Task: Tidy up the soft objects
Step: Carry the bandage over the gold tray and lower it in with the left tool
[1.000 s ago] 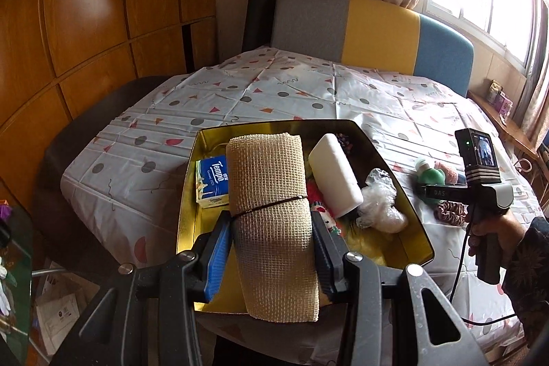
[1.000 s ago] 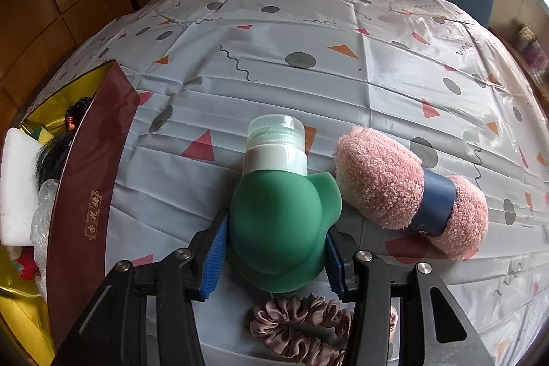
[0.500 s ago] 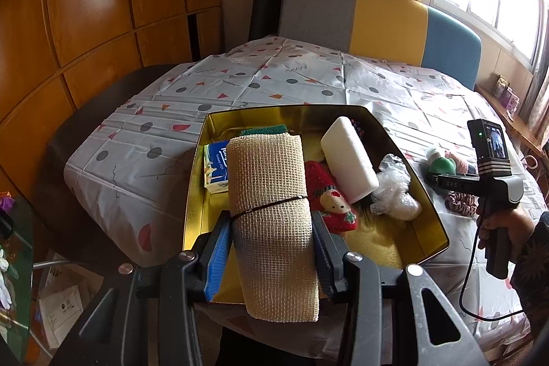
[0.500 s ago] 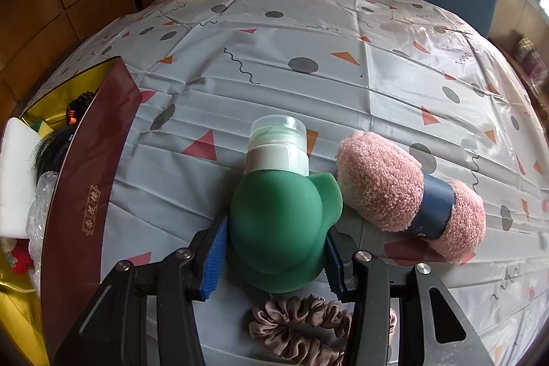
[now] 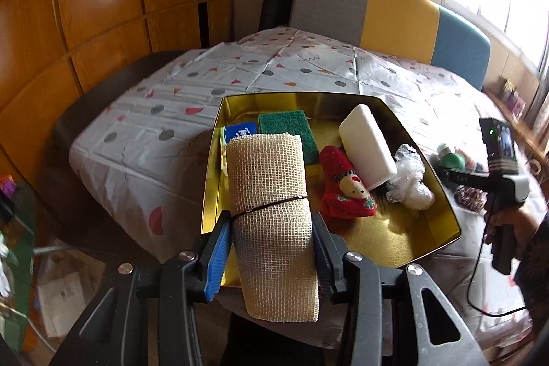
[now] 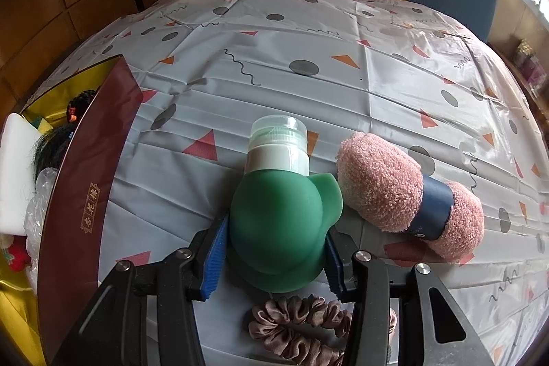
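Left tool, wrist view: pads clamp a tied beige mesh roll, held over the near-left end of the gold tin, which holds a green sponge, red doll and white block. Step: placing; next, lower into the free floor and release. Versus a second ago, more tin floor shows, sponge now visible.

Right tool, wrist view: closed on the green bottle, on the table beside pink yarn and a scrunchie. Unchanged.
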`<state>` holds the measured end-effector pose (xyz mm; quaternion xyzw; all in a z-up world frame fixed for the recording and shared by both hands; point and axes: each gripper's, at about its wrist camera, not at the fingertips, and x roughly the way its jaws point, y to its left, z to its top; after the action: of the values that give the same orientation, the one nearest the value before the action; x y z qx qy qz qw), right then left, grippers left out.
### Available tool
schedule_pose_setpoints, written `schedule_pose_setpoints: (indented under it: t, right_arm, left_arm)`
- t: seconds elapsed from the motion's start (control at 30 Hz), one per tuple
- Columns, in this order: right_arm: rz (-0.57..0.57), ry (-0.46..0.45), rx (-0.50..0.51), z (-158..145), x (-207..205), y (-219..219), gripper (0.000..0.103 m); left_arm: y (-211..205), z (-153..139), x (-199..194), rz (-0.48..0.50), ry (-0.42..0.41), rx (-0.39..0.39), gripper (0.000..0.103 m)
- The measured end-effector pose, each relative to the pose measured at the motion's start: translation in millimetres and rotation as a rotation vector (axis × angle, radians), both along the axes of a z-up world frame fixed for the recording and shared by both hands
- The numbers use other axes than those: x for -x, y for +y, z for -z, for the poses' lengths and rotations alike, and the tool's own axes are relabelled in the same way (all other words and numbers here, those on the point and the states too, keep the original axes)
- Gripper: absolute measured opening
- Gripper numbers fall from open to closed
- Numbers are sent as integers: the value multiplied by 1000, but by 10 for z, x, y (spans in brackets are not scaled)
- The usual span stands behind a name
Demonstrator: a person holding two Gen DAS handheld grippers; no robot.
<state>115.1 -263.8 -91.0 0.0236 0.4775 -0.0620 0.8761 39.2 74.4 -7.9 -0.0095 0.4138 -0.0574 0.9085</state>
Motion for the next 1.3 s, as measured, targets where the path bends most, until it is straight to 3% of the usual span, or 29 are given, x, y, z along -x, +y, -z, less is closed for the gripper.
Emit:
schedule_pose_setpoints:
  t: [0.4,0.5,0.77,1.07,1.3]
  right_arm:
    - [-1,-14,3,-4,22,8,49]
    - [0,-20,0,-4,37,6,49]
    - [-1,-30,-7,-9,56,1,49]
    - [-2,-37,-13,-12,63,-6,49]
    - [-4,-35,-12,-10,62,-5,49]
  left_arm:
    - [896,6,121,-215,31,139,44]
    - [878,22,89,-197,45,168,44]
    - [364,75,-155,-55,97,194,44]
    - [0,368,-607,-31,191,141,44]
    - [-74,589,-741,-49,212,25,47]
